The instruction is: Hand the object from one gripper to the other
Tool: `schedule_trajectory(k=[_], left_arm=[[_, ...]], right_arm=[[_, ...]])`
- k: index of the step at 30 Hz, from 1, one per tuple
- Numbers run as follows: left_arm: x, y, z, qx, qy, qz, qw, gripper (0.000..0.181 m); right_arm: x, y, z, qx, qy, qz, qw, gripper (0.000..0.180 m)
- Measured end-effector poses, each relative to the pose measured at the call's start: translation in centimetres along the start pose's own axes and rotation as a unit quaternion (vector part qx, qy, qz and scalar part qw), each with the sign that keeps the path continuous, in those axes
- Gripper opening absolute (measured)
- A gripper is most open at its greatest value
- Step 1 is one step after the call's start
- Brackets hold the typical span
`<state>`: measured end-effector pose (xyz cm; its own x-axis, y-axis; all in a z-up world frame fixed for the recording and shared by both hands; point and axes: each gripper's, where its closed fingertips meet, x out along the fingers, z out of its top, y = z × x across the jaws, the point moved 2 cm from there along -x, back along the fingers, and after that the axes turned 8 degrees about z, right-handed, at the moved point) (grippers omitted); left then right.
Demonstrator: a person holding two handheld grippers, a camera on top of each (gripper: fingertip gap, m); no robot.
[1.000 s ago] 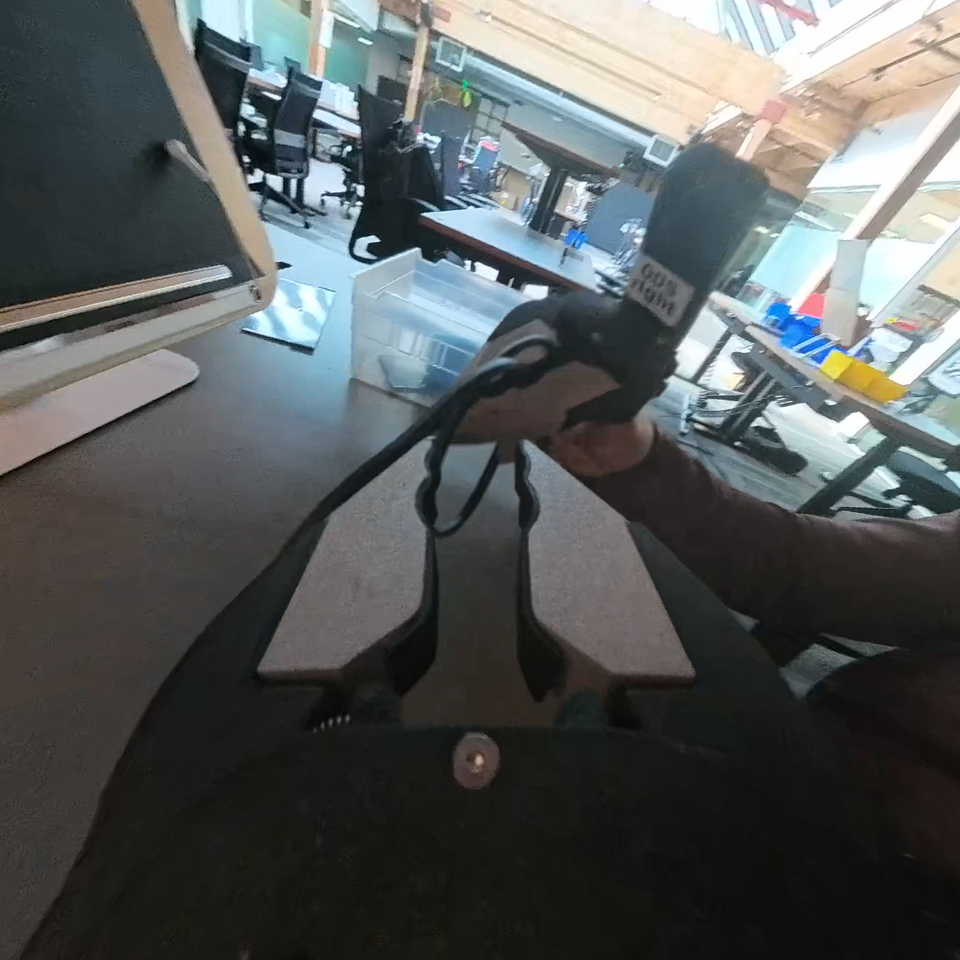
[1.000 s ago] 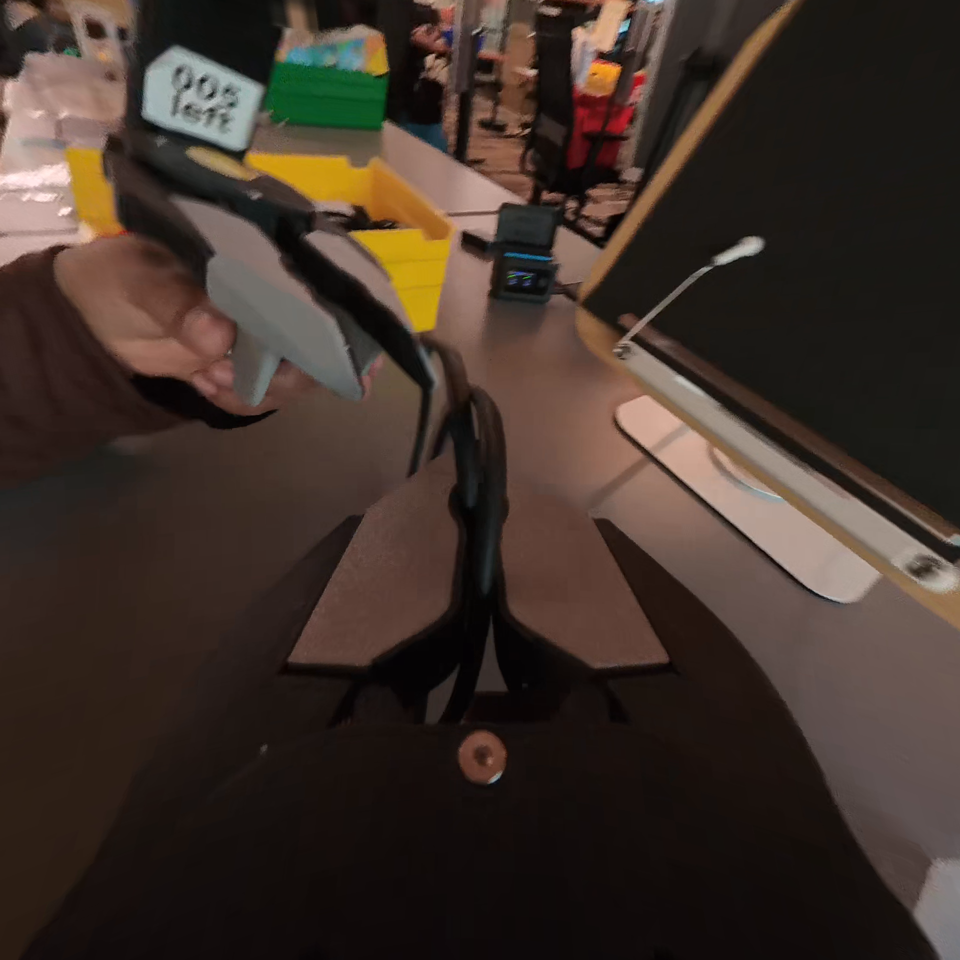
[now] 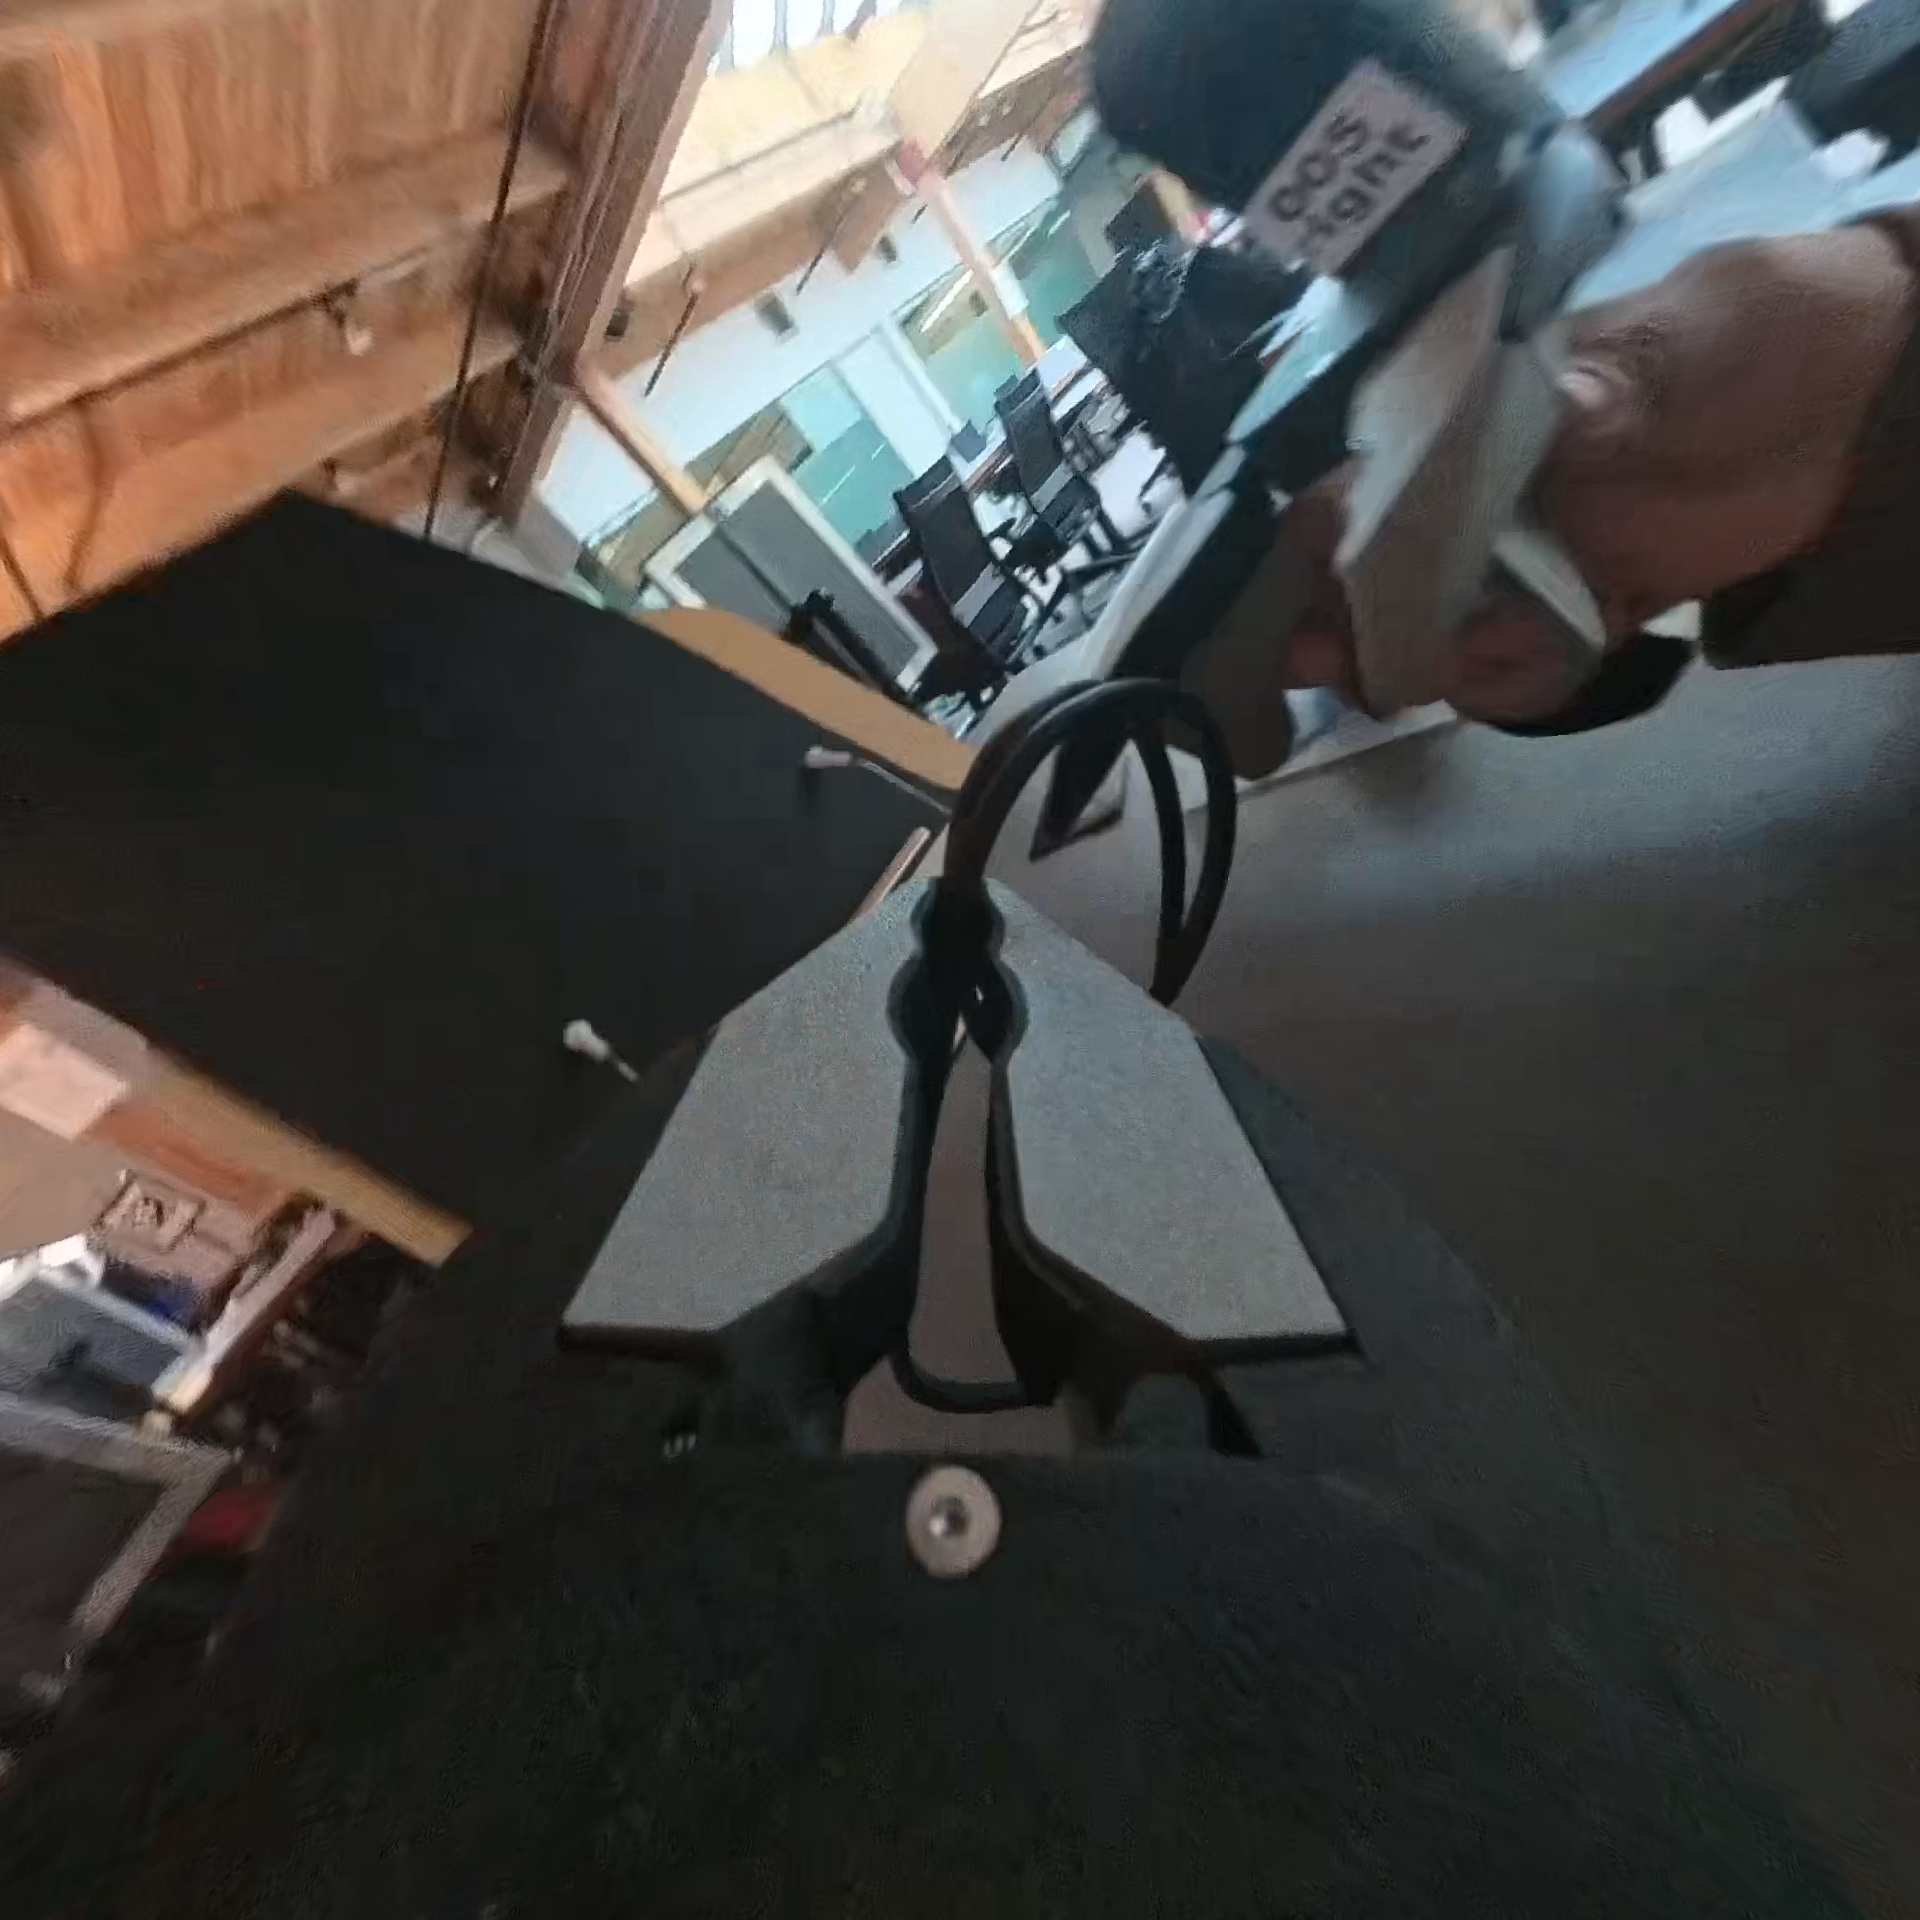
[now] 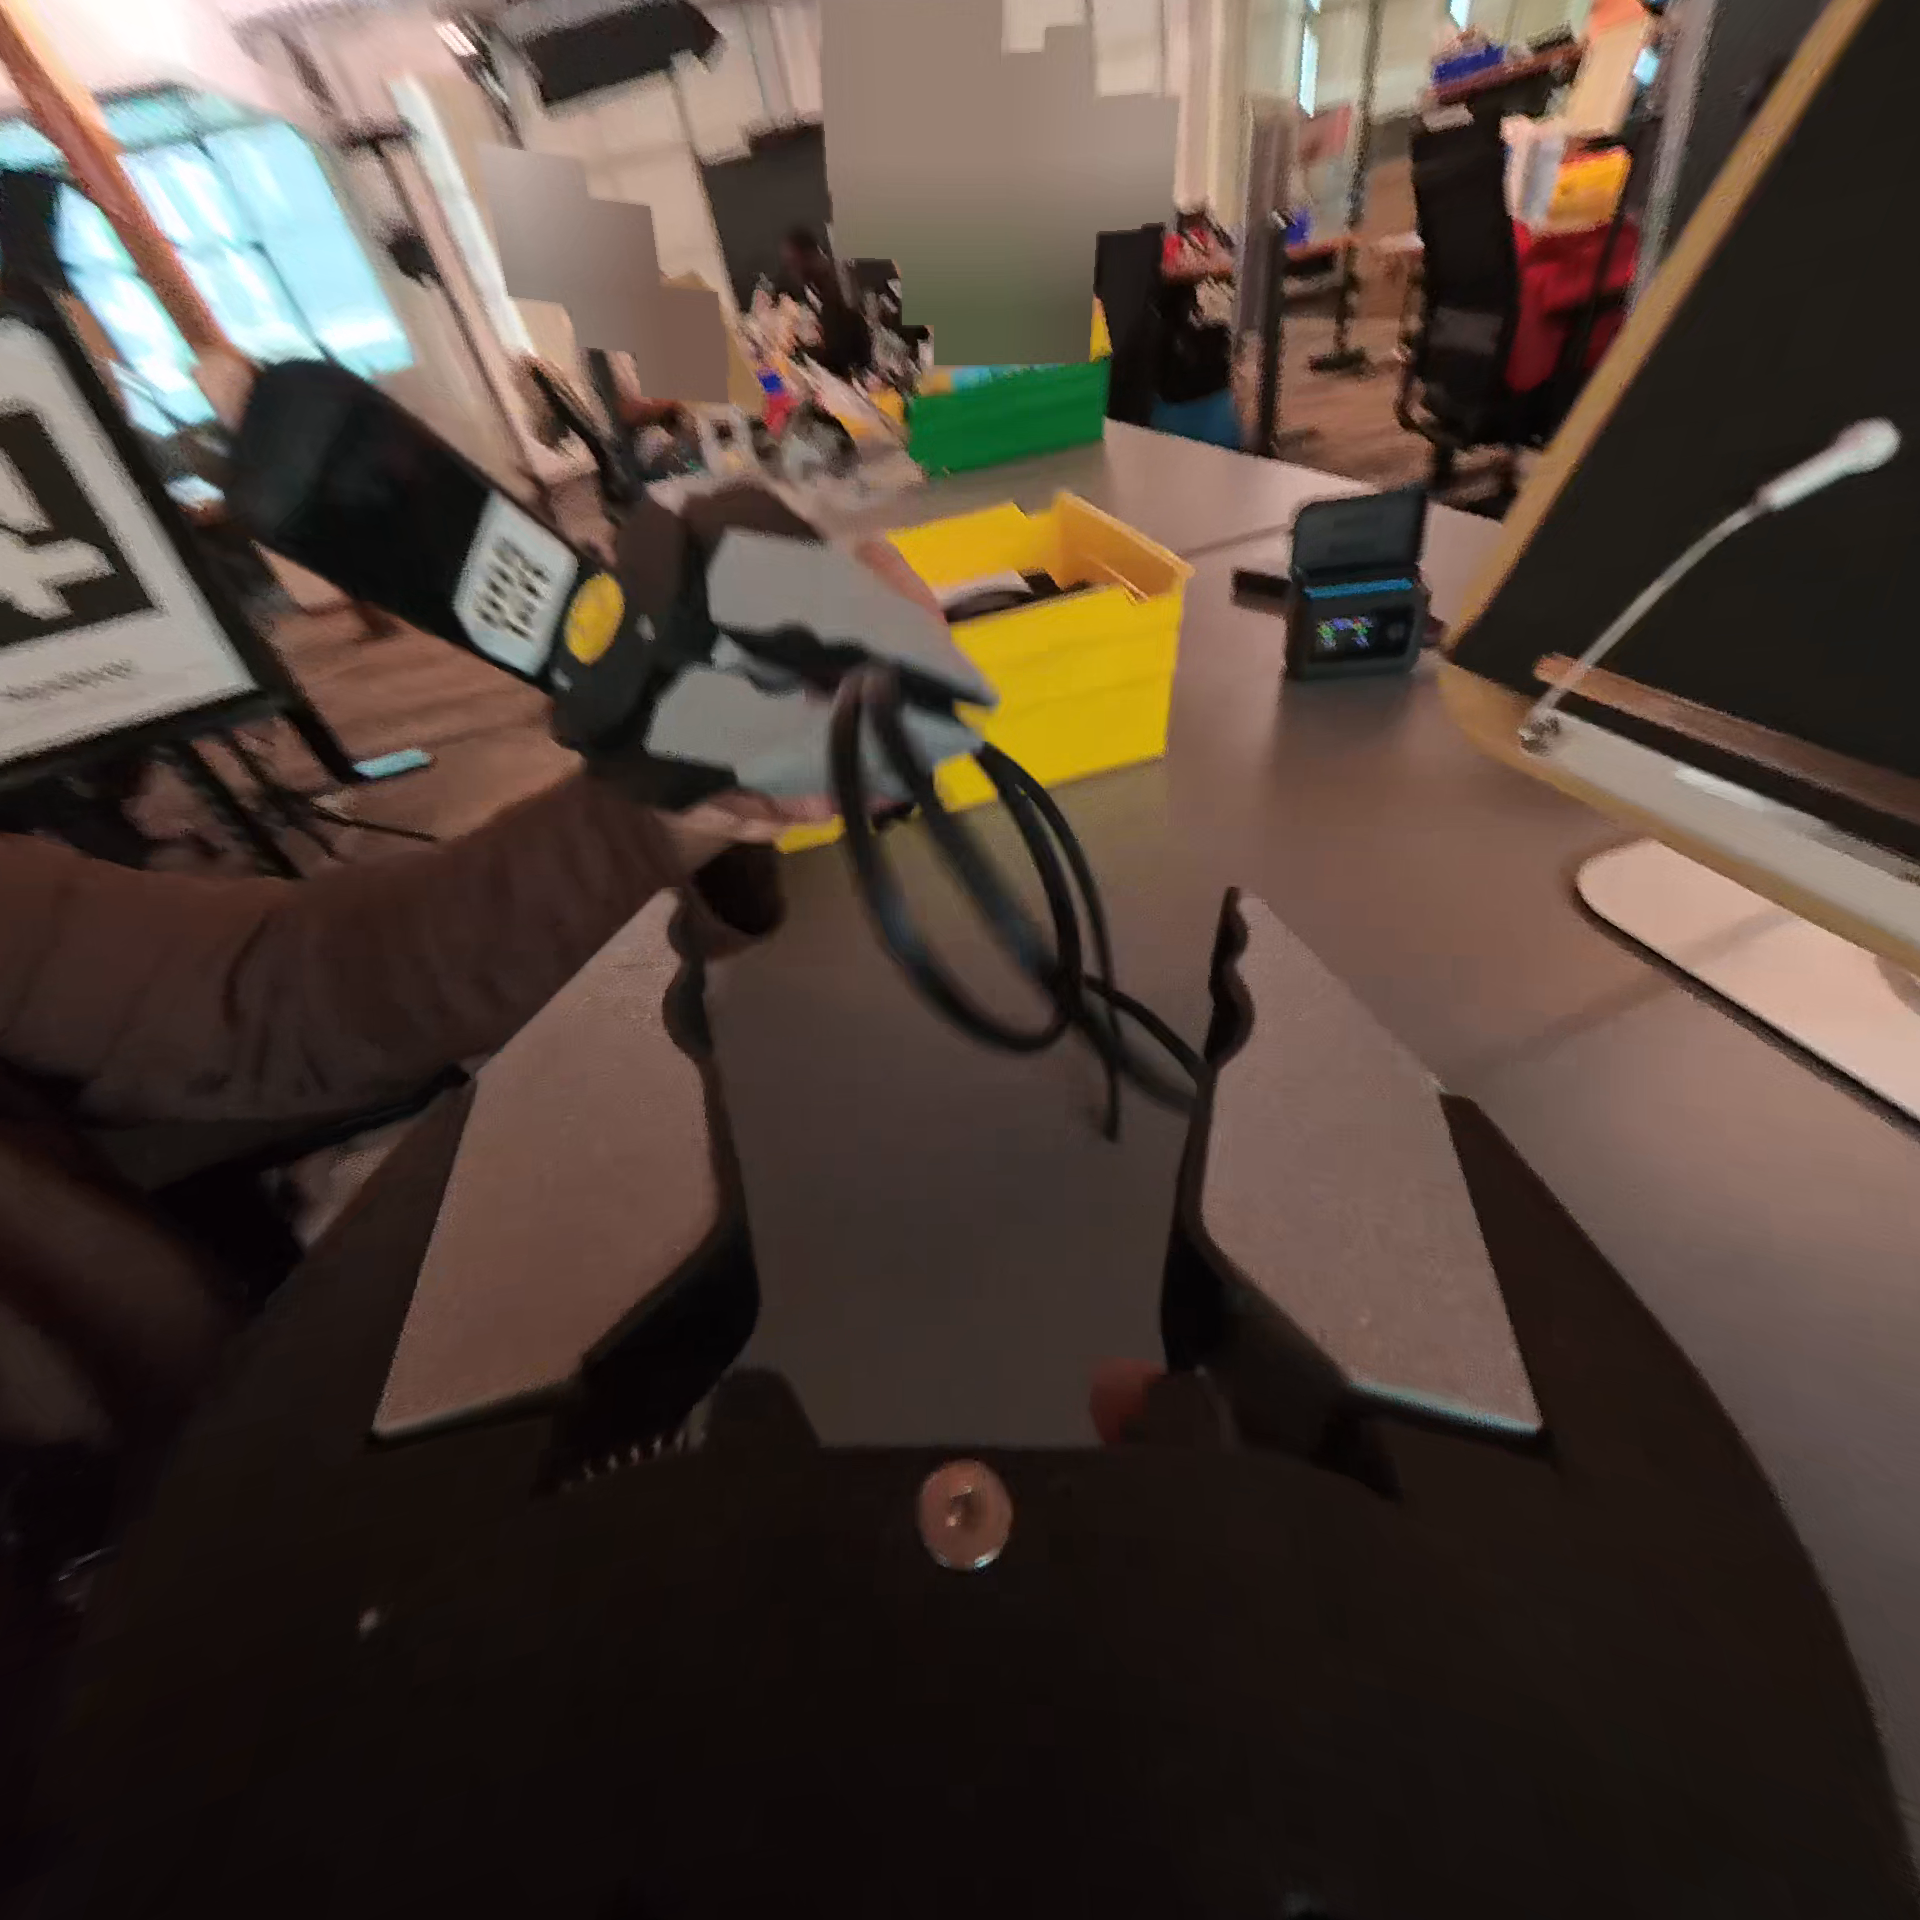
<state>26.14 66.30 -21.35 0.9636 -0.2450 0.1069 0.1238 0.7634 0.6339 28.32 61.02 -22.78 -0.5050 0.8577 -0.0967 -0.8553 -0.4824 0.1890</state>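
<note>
The object is a coiled black cable (image 3: 1101,691). My left gripper (image 3: 956,904) is shut on it, with a loop sticking out past the fingertips and a strand running back between the fingers. In the right wrist view the left gripper (image 4: 935,707) hangs at the left over the table, and the cable (image 4: 1049,831) dangles from it. My right gripper (image 4: 956,935) is open and empty, just short of the cable's lower loops. A hand holds the right gripper at the upper right of the left wrist view, where its grey fingers (image 3: 1434,488) show, apart from the cable.
A dark table (image 4: 1351,831) lies below. A monitor (image 4: 1766,364) on a silver stand (image 4: 1766,956) is at the right. A yellow bin (image 4: 1049,644), a small device with a lit screen (image 4: 1351,613) and a green bin (image 4: 997,416) stand behind. A marker sign (image 4: 62,571) is at the left. Some 5 cm of space lies between my two pairs of fingers.
The right gripper was shut on the cable with the open left fingers around it. Now the left is shut on the cable, and the right has opened and drawn back. The left view has tilted.
</note>
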Motion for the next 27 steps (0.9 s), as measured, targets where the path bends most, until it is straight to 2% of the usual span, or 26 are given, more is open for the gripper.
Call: schedule_trajectory(k=[3,7,9,13,14,15,19,23,27], left_arm=[[-0.9,-2.5,1.9,0.005,-0.070,-0.067,0.995,0.001],[-1.5,-4.4,3.3,-0.027,-0.108,-0.128,0.985,0.000],[-1.7,-4.9,3.6,-0.044,-0.118,-0.151,0.980,0.000],[-1.9,-4.9,3.9,-0.107,-0.120,-0.185,0.970,0.002],[-1.6,-4.4,3.6,-0.114,-0.108,-0.170,0.973,0.002],[-1.3,-3.8,3.2,-0.124,-0.099,-0.152,0.976,0.003],[-1.3,-2.1,2.6,-0.169,-0.083,-0.141,0.972,0.005],[-1.5,-1.4,2.5,-0.213,-0.081,-0.152,0.962,0.003],[-1.6,-2.8,3.1,-0.190,-0.086,-0.168,0.964,0.003]], right_arm=[[-0.2,1.7,0.6,0.022,-0.030,0.077,0.996,0.108],[1.7,3.9,-1.8,0.001,0.040,0.138,0.990,0.117],[2.8,4.7,-2.5,-0.024,0.059,0.150,0.987,0.114],[4.4,5.1,-3.7,-0.071,0.100,0.137,0.983,0.071],[4.4,5.5,-3.6,-0.084,0.102,0.146,0.980,0.033],[4.4,5.6,-3.6,-0.096,0.105,0.147,0.979,0.002],[4.0,3.8,-2.6,-0.153,0.089,0.059,0.982,0.001],[3.6,3.6,-1.9,-0.161,0.071,0.041,0.984,0.001],[4.1,3.5,-2.9,-0.194,0.106,0.028,0.975,0.001]])
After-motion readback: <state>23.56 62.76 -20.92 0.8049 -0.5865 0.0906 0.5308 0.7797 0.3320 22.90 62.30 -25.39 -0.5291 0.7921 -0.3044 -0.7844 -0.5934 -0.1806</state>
